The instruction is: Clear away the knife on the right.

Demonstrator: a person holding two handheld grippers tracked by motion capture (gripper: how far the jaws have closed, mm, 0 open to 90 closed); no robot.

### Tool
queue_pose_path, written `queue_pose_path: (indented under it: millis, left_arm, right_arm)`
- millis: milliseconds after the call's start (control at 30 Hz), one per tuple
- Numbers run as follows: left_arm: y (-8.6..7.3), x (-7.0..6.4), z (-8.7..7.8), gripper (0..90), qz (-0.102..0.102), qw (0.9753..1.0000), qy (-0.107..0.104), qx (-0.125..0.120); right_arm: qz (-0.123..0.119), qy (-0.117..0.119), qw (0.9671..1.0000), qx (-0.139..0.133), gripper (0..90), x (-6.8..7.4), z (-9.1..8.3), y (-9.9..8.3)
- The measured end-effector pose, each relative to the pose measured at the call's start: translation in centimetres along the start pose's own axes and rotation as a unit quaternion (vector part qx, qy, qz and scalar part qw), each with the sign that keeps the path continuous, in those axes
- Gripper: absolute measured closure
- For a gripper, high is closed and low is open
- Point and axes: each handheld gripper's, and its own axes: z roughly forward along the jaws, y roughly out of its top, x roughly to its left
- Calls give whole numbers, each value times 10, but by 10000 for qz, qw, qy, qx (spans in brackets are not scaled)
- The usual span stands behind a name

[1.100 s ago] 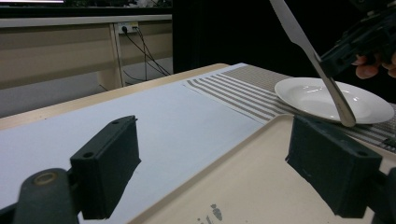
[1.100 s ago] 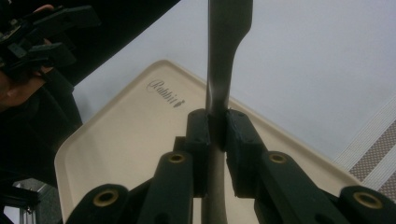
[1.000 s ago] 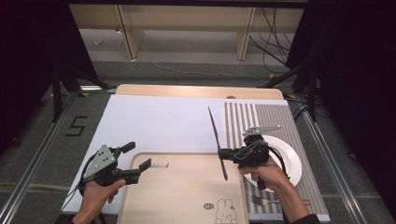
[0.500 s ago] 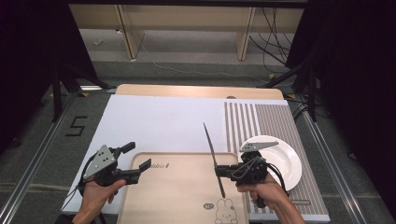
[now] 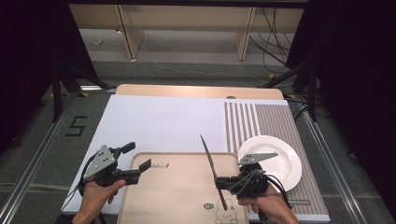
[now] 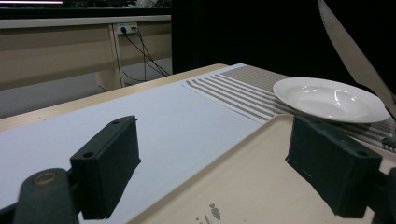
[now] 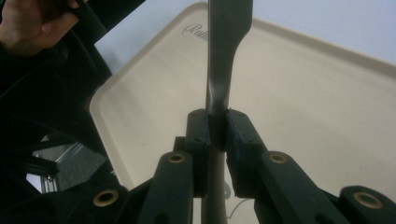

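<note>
One knife (image 5: 212,173) between right tongs (image 5: 225,182)

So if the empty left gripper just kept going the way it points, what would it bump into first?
Probably the knife held upright by the right gripper, across the tray; depth is hard to judge, so it might pass toward the plate.

Even overhead light on the table, dark surroundings, blurred close-ups.
</note>
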Motion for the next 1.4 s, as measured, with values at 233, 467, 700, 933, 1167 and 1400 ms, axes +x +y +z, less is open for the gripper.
queue_pose_path:
  millis: [233,467,700,933,1167,1400]
  left_arm:
    - [0,0,0,159,34,10000,-3,11]
    - [0,-1,0,160,25,10000,-7,13]
    - [0,-1,0,160,30,10000,-19,24]
    - [0,-1,1,159,20,10000,-21,12]
    - [-1,0,0,159,-24,10000,-14,24]
    - [-1,-1,1,159,59,10000,-42,-2]
  right_arm:
    - [-144,-235,9995,158,806,5,2,-5]
    - [-223,-361,9986,321,806,8,4,-10]
    - [-301,-508,9971,478,806,11,4,-14]
    - [-541,-891,9918,742,806,16,8,-16]
    - [-846,-1060,9848,1084,806,26,18,-14]
    - [-1074,-1165,9760,1496,806,31,28,-16]
